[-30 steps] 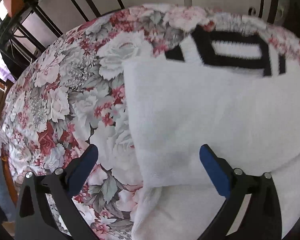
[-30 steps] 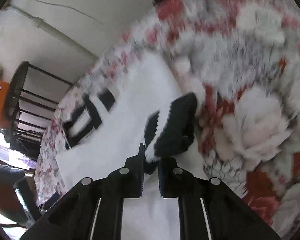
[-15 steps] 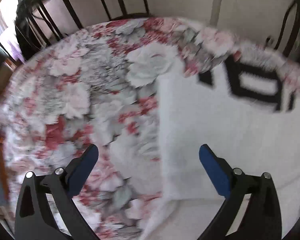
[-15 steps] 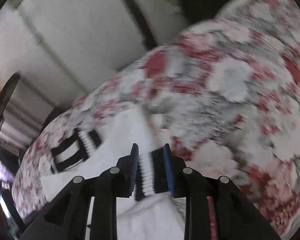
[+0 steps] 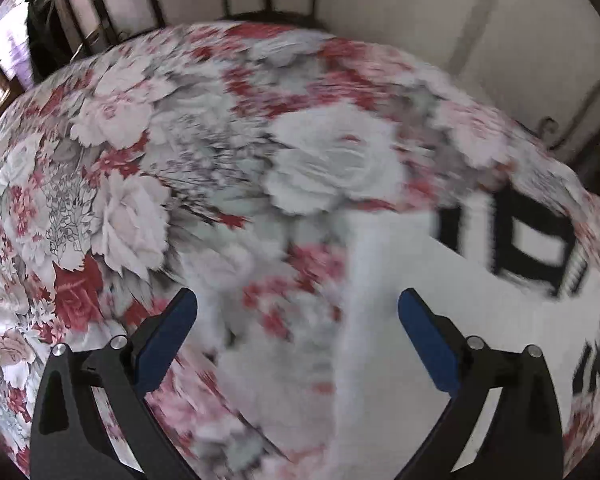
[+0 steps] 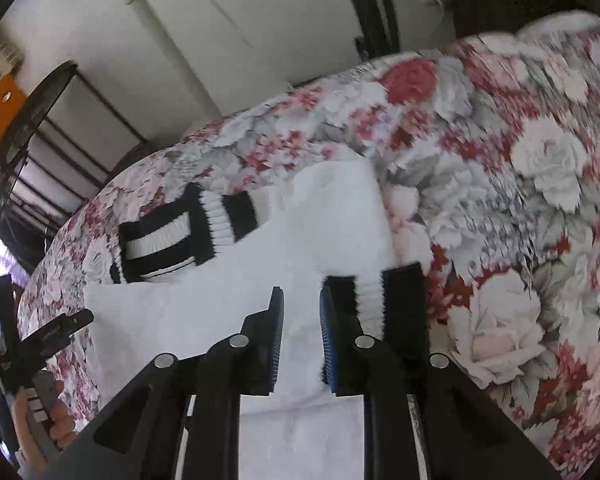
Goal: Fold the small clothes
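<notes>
- White sweater (image 6: 228, 320): a small knit garment with black-and-white striped trim. It lies flat on the bed (image 6: 540, 168), which has a floral cover, and we take it as our landmark. The body is already doubled over on itself, so we judge the fold partly made.
- Striped cuffs: one cuff (image 6: 168, 240) rests on the sweater's far edge, toward the wall. A second cuff (image 6: 374, 300) lies at the sweater's right edge, where white knit meets floral cover.
- Right gripper (image 6: 300, 344): it sits over the sweater's near middle, pointing steeply down. Its fingers (image 6: 277, 344) stand a narrow gap apart and are closing. Only flat white knit shows in the gap, and the pads press on nothing we can see. The second cuff sits just beside the right-hand finger, outside it.
- Left gripper (image 5: 298, 340): its fingers (image 5: 166, 340) are spread wide and hold nothing. It straddles the sweater's left edge (image 5: 360, 320), with floral cover under one finger and white knit under the other. This view is blurred, so finer detail is lost.
- Person's hand (image 6: 56, 420): it holds the left gripper's handle off the sweater's left side, as seen in the right wrist view.
- Relation for the coming move: the sweater's long axis runs from the near edge away toward the far cuff, roughly along both grippers' lines of sight. We judge the right gripper nearer the loose cuff and the left nearer the open side edge. Whichever fold comes next, each hand has its edge directly ahead.
</notes>
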`<state>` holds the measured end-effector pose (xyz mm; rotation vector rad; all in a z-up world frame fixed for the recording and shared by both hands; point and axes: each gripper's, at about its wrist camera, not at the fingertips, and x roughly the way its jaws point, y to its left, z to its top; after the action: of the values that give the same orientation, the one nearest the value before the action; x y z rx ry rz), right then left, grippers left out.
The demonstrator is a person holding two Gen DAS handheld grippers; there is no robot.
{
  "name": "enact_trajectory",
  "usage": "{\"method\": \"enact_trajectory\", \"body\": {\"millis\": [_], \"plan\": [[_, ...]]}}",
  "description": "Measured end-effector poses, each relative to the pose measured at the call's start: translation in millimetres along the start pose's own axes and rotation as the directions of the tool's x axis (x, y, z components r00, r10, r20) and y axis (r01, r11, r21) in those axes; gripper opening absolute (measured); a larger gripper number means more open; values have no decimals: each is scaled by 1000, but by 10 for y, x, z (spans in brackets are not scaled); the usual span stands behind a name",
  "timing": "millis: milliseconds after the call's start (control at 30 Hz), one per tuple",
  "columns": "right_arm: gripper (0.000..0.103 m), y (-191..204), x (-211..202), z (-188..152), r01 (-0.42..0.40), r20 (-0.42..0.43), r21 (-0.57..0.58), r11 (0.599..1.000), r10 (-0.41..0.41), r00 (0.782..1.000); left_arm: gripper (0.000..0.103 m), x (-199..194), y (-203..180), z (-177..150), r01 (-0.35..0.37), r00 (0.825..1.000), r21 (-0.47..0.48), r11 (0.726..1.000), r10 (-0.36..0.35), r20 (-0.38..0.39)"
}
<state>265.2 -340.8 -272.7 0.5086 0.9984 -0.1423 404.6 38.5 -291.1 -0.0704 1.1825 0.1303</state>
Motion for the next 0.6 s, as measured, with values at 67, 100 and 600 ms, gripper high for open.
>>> {"method": "enact_trajectory", "body": {"millis": [67, 100, 600], "plan": [[21, -47, 52, -13, 5, -31, 21, 1000, -4, 1000, 99, 300, 96, 60, -29, 997, -11, 1000, 28, -72], [20, -4, 167, -20, 19, -52, 23, 1000, -17, 999, 99, 382, 124, 69, -21, 996, -16, 1000, 19, -88], [9, -89, 273, -181, 41, -141, -10, 999, -42, 989, 99, 192, -727, -482, -24, 997, 237, 971, 41, -66]]}}
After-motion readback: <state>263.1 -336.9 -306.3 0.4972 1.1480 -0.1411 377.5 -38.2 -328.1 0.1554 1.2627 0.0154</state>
